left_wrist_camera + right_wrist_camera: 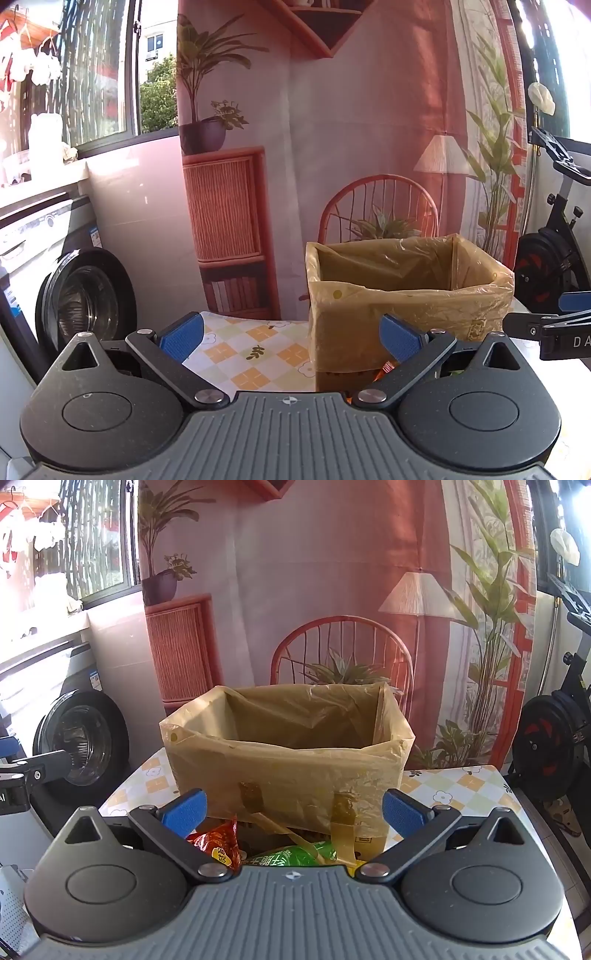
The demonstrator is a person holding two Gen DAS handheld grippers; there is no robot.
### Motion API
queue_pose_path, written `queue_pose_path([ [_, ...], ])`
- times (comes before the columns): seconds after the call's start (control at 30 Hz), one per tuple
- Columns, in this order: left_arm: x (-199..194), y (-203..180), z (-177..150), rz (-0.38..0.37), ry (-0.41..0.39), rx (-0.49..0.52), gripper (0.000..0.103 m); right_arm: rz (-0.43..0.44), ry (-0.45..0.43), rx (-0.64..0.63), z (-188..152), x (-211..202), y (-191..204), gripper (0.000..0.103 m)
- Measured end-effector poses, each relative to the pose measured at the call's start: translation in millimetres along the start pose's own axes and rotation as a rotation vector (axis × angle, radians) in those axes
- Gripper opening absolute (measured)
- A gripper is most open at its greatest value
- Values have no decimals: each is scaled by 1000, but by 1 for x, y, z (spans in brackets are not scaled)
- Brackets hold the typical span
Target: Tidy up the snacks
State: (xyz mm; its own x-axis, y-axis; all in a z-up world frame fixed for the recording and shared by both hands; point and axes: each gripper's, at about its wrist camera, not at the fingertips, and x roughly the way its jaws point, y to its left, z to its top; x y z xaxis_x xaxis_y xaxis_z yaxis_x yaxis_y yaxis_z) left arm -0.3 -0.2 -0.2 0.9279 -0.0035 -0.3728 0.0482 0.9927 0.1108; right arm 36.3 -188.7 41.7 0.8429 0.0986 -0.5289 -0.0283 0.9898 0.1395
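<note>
A brown cardboard box (284, 775) wrapped in plastic stands open-topped on the table; it also shows in the left wrist view (406, 314). A red snack pack (218, 843) and a green snack pack (295, 854) lie in front of the box, just below my right gripper (293, 810), which is open and empty. My left gripper (291, 334) is open and empty, left of the box over the tablecloth. An orange snack (384, 371) peeks out by its right finger. The right gripper's finger (535, 328) shows at the far right of the left view.
The table has a checked floral tablecloth (251, 350). A washing machine (85, 299) stands to the left below the table edge. An exercise bike (554, 731) stands to the right. A printed backdrop (314, 590) hangs behind the table.
</note>
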Motion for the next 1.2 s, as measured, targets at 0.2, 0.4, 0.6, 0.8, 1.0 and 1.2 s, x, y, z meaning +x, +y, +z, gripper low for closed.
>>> queue_pose_path([
  [0.2, -1, 0, -1, -4, 10, 6, 102, 2, 4, 1, -1, 0, 1, 103],
  [0.4, 1, 0, 1, 4, 23, 0, 102, 0, 1, 2, 1, 0, 1, 103],
  [0.6, -1, 0, 2, -10, 18, 1, 102, 0, 5, 2, -2, 2, 1, 103],
  [0.8, -1, 0, 1, -14, 17, 2, 102, -2, 4, 3, -2, 1, -1, 103],
  [1.0, -1, 0, 1, -14, 17, 1, 102, -2, 5, 3, -2, 1, -2, 103],
  [1.2, 0, 0, 1, -14, 20, 1, 102, -2, 4, 1, -2, 0, -1, 103],
])
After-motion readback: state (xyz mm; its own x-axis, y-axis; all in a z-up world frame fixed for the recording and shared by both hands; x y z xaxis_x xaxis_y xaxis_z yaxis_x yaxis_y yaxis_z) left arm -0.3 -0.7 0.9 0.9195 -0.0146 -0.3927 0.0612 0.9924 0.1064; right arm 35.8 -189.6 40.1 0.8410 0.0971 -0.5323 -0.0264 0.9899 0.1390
